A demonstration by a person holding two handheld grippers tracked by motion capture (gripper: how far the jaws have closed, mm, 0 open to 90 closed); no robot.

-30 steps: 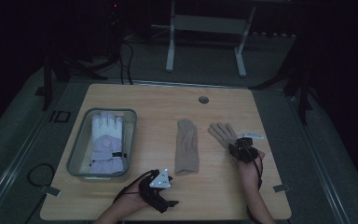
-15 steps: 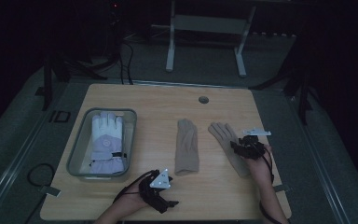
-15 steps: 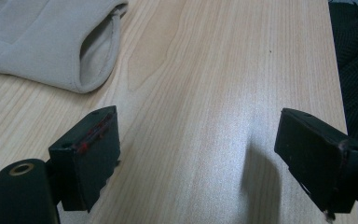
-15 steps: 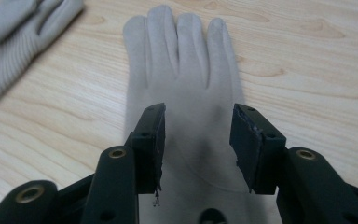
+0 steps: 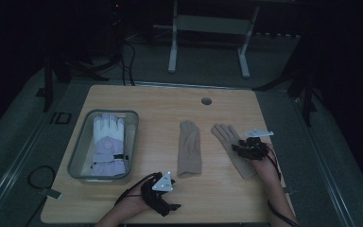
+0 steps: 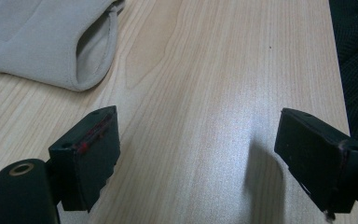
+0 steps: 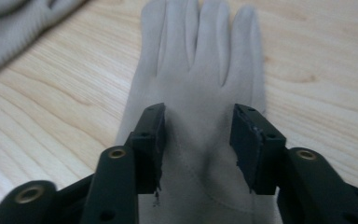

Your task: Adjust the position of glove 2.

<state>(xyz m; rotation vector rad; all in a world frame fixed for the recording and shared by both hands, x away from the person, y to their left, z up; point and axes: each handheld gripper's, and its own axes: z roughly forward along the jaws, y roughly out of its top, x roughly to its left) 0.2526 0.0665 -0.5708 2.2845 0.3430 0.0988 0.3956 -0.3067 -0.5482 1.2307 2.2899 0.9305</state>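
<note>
High view dim, surroundings near black, table (image 5: 170, 109) only lit patch. Gripper views brighter: soft overhead glare on wood, near jaws blurred, faint shadow under one.

Wooden table (image 5: 160, 106) carries two beige gloves (image 5: 189, 149) and a bin (image 5: 78, 158) (probably plastic).

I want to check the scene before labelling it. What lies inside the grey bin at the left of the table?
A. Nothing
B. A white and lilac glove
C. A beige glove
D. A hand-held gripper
B: the high view shows a white and lilac glove lying inside the grey bin, while both beige gloves lie on the table.
</note>
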